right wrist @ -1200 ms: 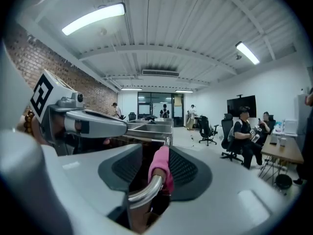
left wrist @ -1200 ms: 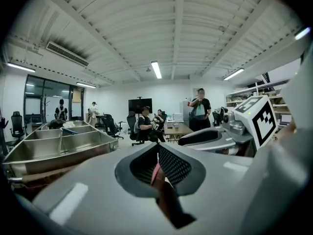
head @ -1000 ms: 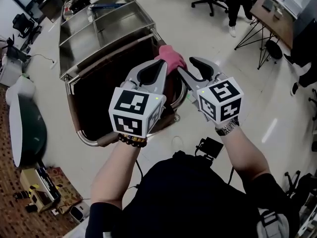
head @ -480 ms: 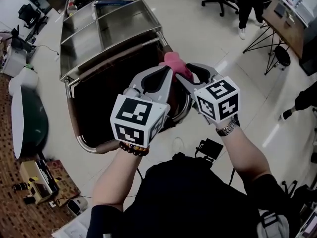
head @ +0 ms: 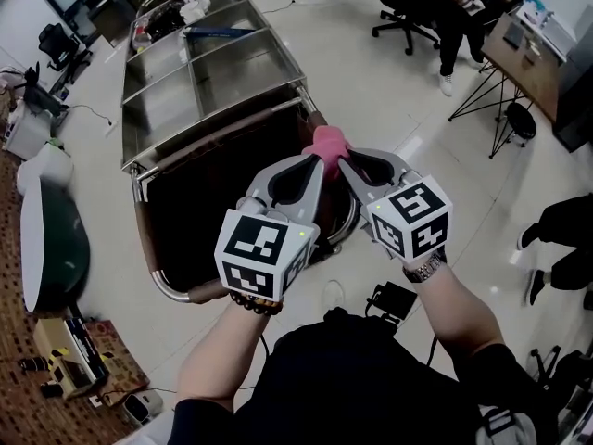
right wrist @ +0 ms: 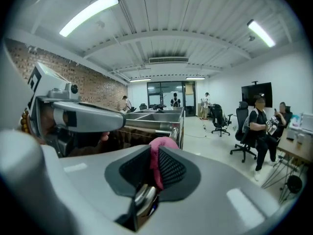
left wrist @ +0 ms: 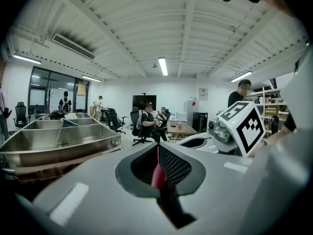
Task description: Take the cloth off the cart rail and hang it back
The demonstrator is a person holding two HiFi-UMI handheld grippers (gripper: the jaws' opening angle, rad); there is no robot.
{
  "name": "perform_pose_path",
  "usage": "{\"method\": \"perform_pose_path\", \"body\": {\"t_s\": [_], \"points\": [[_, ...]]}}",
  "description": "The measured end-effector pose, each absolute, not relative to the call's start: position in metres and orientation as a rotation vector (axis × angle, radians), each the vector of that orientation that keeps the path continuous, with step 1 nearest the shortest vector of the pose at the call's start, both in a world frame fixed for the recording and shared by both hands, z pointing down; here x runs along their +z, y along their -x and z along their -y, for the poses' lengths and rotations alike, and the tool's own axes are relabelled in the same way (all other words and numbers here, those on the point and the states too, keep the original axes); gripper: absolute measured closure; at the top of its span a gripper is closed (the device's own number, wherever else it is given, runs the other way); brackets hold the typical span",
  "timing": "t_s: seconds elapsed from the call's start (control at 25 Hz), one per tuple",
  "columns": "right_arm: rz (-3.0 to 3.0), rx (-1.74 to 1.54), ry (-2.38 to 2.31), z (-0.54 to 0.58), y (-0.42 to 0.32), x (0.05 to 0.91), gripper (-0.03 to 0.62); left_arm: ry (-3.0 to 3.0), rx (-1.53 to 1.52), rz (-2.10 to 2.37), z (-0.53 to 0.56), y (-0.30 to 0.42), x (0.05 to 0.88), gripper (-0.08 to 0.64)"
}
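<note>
Left gripper (head: 313, 160) and right gripper (head: 343, 162) both clamp the pink cloth (head: 329, 142), the right's jaws having just closed on it. I'd lift both evenly off the cart rail (head: 222, 126).

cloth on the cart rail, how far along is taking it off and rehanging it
Done: both grippers are at the pink cloth by the cart rail. In hand: the left gripper is clamped on it; the right gripper, jaws just closed, pinches it. Left: lifting it clear and hanging it back; it sits bunched at the rail.
</note>
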State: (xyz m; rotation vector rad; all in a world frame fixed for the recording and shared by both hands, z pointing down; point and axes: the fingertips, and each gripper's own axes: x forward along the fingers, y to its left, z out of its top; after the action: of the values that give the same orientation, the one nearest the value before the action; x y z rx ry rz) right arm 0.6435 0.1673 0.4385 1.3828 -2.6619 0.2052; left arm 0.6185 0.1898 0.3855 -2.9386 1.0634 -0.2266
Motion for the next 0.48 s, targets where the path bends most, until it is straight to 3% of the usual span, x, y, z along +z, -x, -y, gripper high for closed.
{"method": "perform_pose_path", "body": {"t_s": [0.48], "points": [[2.705, -0.084, -1.493, -0.319, -0.558, 0.363, 0.552, 2.906, -0.039, -0.996, -0.320, -0.526, 0.348, 0.557]]}}
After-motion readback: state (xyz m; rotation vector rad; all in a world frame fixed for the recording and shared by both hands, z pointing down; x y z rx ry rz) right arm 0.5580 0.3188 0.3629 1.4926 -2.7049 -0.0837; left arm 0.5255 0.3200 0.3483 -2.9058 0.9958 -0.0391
